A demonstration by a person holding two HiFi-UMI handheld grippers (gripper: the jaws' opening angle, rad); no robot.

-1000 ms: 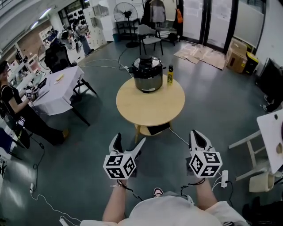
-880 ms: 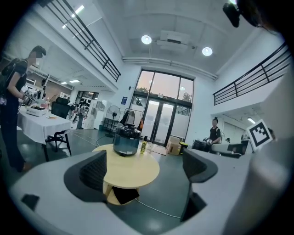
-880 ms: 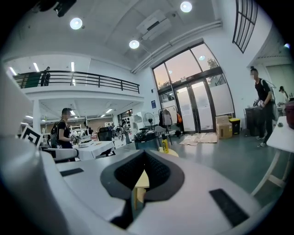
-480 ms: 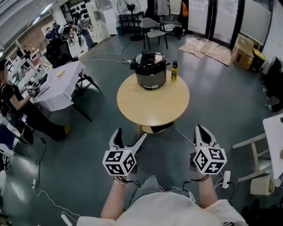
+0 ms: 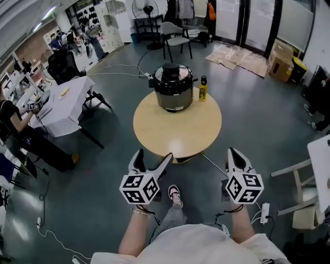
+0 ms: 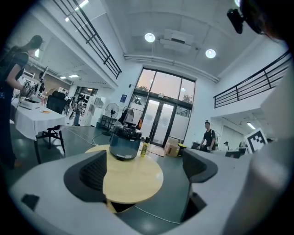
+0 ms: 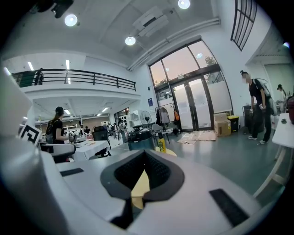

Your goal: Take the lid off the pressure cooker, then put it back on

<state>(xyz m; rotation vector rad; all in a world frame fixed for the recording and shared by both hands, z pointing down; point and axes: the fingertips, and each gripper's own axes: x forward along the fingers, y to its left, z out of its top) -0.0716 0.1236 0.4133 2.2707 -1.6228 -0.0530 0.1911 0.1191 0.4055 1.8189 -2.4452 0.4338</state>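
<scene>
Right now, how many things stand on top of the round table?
2: the cooker at the table's far edge, and a yellow bottle just right of it. Something small behind the cooker could be hidden.

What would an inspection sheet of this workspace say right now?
Surface: round wooden table, mostly bare.
Job's things: pressure cooker at the table's far side, lid on.
Clutter: yellow bottle upright beside the cooker.
Grippers: left hand-held gripper open, right hand-held gripper shut, both empty, short of the table.
Cables: floor cable near the table; power strip beside the right gripper.
Surroundings: white table, chair, fan, flattened cardboard, seated person at left.
</scene>
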